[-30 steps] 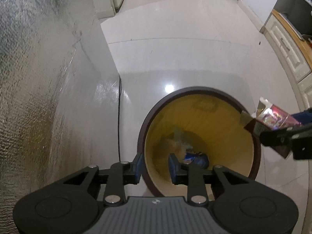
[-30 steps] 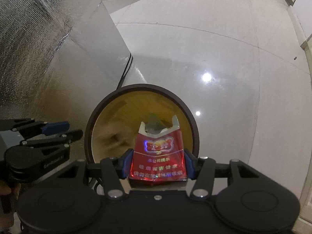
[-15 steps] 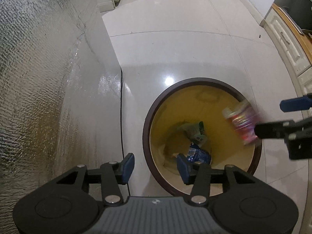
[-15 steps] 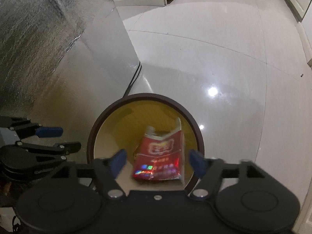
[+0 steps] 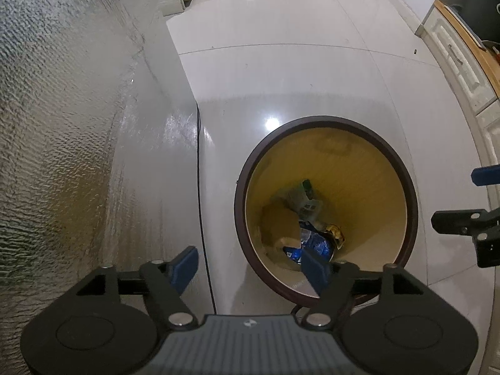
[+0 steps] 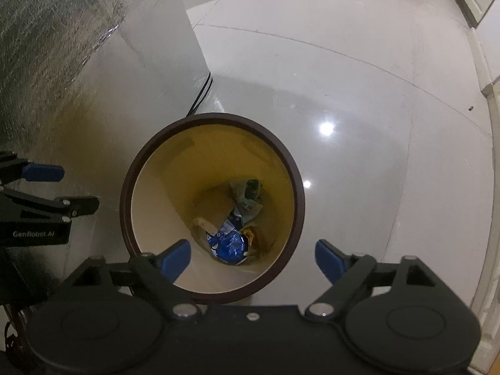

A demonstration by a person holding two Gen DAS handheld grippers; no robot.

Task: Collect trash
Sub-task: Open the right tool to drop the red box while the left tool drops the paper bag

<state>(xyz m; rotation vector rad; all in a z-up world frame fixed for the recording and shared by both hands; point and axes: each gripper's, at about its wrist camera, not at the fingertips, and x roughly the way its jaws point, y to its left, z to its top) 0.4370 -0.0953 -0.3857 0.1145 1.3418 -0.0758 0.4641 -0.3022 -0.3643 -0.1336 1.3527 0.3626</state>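
A round trash bin with a dark brown rim (image 5: 325, 119) (image 6: 212, 115) and a yellow inside stands on the floor. At its bottom lie a blue wrapper (image 5: 314, 243) (image 6: 229, 243), a pale wrapper with a green part (image 5: 304, 200) (image 6: 248, 200) and a gold piece (image 5: 334, 232). The red packet is not visible. My left gripper (image 5: 251, 270) is open and empty above the bin's left rim. My right gripper (image 6: 251, 259) is open and empty above the bin's near edge; it also shows in the left wrist view (image 5: 468, 197).
A silver textured panel (image 5: 62, 125) (image 6: 47, 31) stands to the left of the bin. A black cable (image 5: 200, 187) runs along its foot. Glossy white floor tiles (image 6: 359, 78) spread beyond. White cabinets (image 5: 459, 62) line the right side.
My right gripper opened and let go of the red packet, which dropped into the bin and is out of sight. Both grippers rose and the left one opened wider.
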